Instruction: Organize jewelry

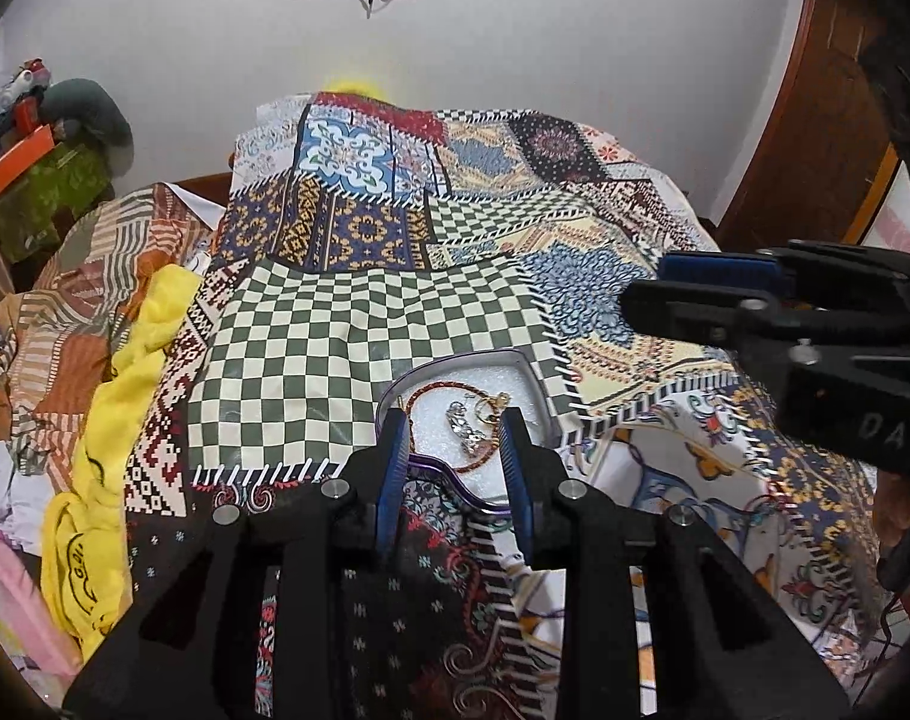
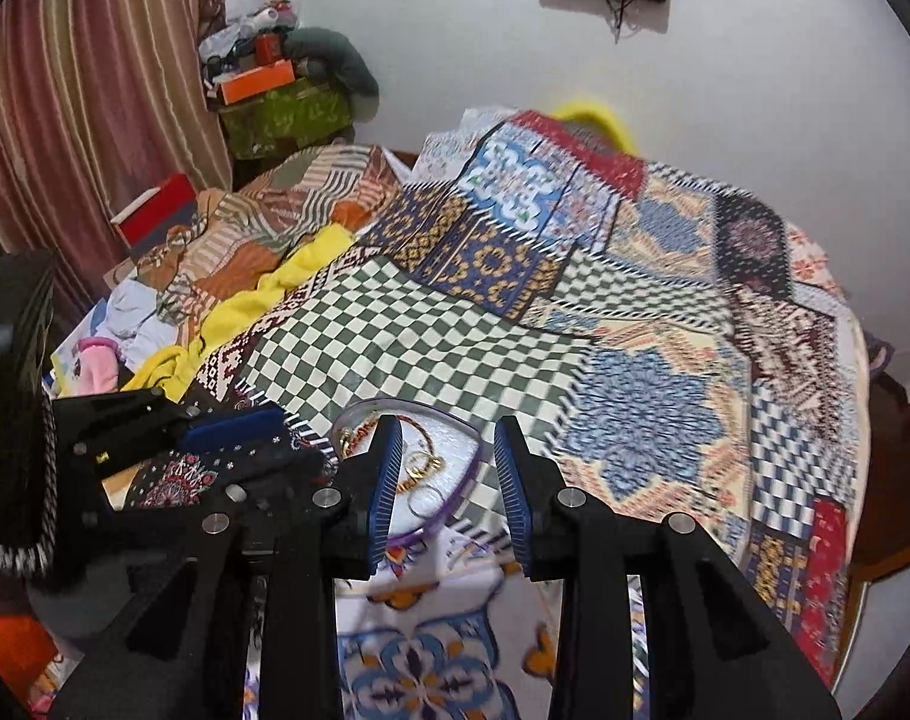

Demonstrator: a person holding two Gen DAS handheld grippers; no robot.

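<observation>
Jewelry, a red beaded strand (image 1: 455, 387), gold rings (image 2: 422, 463) and a silver piece (image 1: 465, 427), lies inside a clear purple-rimmed heart-shaped tray (image 1: 535, 381) on the patchwork bedspread (image 1: 359, 324). Left gripper (image 1: 456, 441) and right gripper (image 2: 449, 456) hover narrowly parted and empty, so the gathering looks largely done.

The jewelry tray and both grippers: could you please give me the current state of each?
Tray: uncovered, lying flat on the patchwork bedspread.
Jewelry: piled loosely inside the tray.
Left gripper: open, holding nothing, above the tray.
Right gripper: open, holding nothing.
</observation>
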